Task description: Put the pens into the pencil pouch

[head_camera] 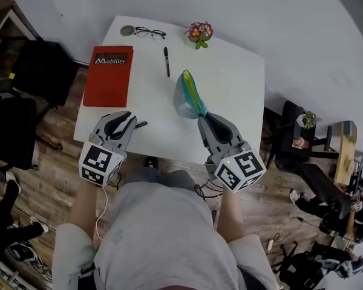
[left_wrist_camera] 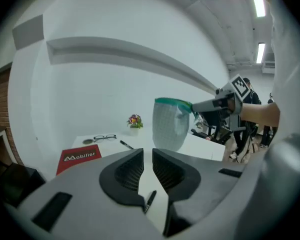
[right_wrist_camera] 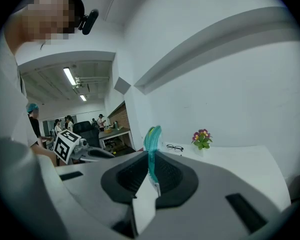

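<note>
The white tabletop (head_camera: 236,83) is set with its far edge against a pale wall. Its near edge lies just under both tongs. The right half is bare and open. A red book (head_camera: 108,75) lies along the left edge. Glasses (head_camera: 150,33) and a flower pot (head_camera: 199,32) are kept at the far edge. Wood floor and dark chairs (head_camera: 42,71) are seen to the left, and more chairs to the right.

The right tongs (head_camera: 204,117) are clamped on the green rim of the pouch (head_camera: 187,95). The pouch is held mouth up over the tabletop's middle, with its rim running away from the person. Whether its bottom touches the tabletop cannot be told.

One black pen (head_camera: 167,61) lies well beyond the pouch, its long axis running from the near side to the far side. A second pen (head_camera: 140,124) lies at the near edge, just beside the left tongs (head_camera: 129,119), and is largely hidden by them. These tongs are drawn together to a thin slit, with nothing gripped.
</note>
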